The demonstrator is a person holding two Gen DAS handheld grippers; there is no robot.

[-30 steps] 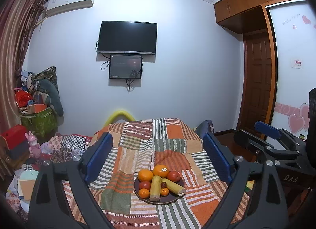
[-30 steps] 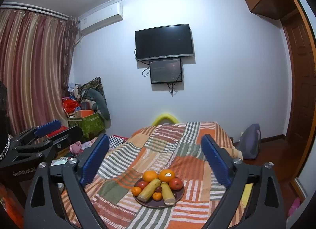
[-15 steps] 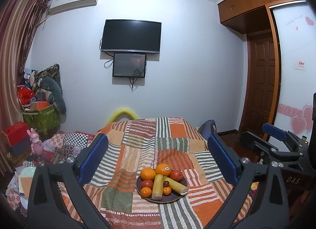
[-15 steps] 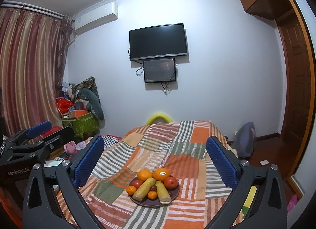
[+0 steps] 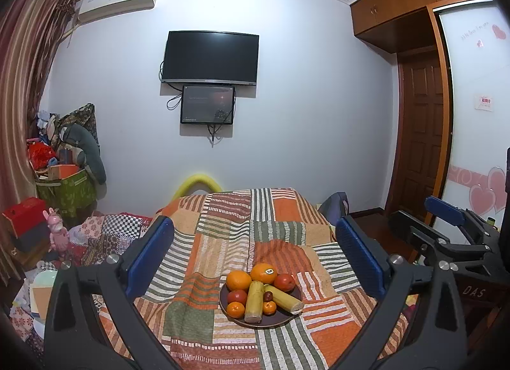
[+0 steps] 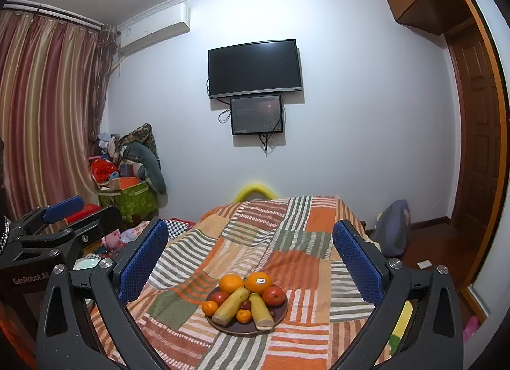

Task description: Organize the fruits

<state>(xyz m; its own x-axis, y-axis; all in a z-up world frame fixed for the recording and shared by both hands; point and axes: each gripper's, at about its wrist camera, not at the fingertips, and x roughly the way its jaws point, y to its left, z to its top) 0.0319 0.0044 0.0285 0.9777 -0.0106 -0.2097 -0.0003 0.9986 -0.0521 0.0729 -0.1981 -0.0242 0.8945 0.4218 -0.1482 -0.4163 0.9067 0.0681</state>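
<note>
Left wrist view: I'm holding the left gripper [image 5: 255, 255] wide open and empty, jaws just widened, framing the plate [image 5: 280, 319] for approach; right gripper [image 6: 250, 260] likewise gaping, empty.

Dark round plate [image 5: 288, 318] heaped with fruit sits low centre on the patchwork striped bedspread [image 5: 229, 239]; bare cloth all round it, open air above. Right tongs [image 5: 446, 226] stand at far right of left view, apart from plate.
</note>
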